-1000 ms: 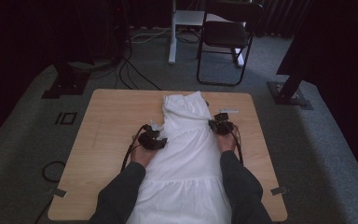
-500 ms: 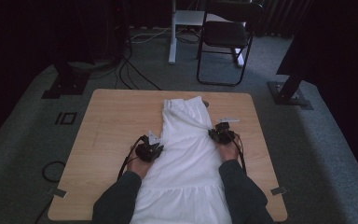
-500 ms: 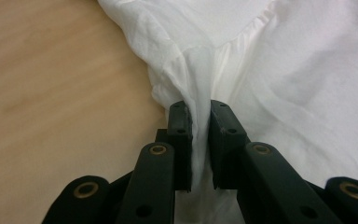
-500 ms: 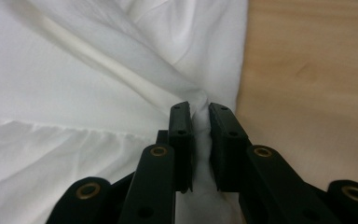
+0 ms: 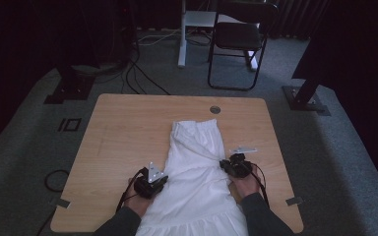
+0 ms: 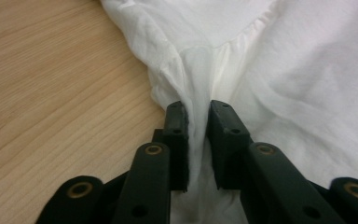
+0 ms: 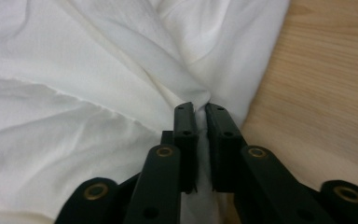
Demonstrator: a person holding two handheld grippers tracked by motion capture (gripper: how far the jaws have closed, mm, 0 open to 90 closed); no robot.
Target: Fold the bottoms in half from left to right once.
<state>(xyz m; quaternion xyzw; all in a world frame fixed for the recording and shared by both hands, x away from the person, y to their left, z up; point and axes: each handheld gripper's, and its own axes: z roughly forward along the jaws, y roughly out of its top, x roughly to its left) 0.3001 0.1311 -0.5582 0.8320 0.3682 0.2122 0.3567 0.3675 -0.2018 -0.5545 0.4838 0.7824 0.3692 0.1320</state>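
A white garment (image 5: 197, 172) lies lengthwise down the wooden table (image 5: 128, 128), its lower part hanging over the near edge. My left gripper (image 5: 164, 177) is at its left edge. A bunched fold of the cloth (image 6: 284, 70) is pinched between the pads of the left gripper (image 6: 197, 109), whose jaws have just closed over it and eased open a trifle. My right gripper (image 5: 223, 164) is at the garment's right edge. A twisted fold of the white fabric (image 7: 74, 93) is clamped in the right gripper (image 7: 200, 108), whose jaws have just opened slightly.
A round cable hole (image 5: 215, 109) sits near the table's far edge. Bare wood lies left and right of the garment. Beyond the table are a black chair (image 5: 236, 39), a white post (image 5: 182, 34), floor cables (image 5: 133, 69) and two stand bases (image 5: 71, 86) (image 5: 305, 98).
Both grippers have moved toward the near edge of the table, and the garment has slid with them, its top edge now farther from the table's far side.
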